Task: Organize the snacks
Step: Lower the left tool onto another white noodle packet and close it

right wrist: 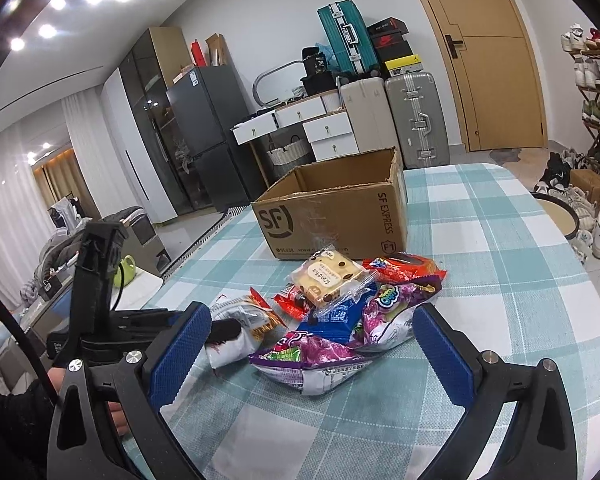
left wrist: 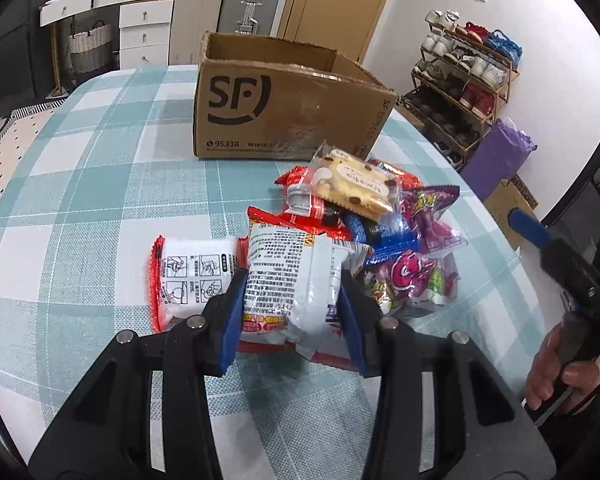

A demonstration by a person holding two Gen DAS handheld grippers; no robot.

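My left gripper (left wrist: 292, 284) is shut on a white snack packet (left wrist: 296, 272) with dense black print and red edges; its blue pads press both sides. Beside it on the left lies a second white and red packet (left wrist: 192, 276). Behind it is a heap of snacks (left wrist: 384, 224) topped by a clear cookie pack (left wrist: 356, 184). An open SF cardboard box (left wrist: 284, 108) stands beyond the heap. My right gripper (right wrist: 310, 320) is open, its fingers either side of a purple packet (right wrist: 320, 352) without touching it. The box (right wrist: 332, 220) looks empty from here.
A teal checked tablecloth (left wrist: 100, 200) covers the table. To the right stand a shoe rack (left wrist: 460, 80) and a purple bag (left wrist: 496, 156) on the floor. A round stool (right wrist: 556, 216) sits off the table's right edge. Suitcases (right wrist: 416, 120) and drawers line the back wall.
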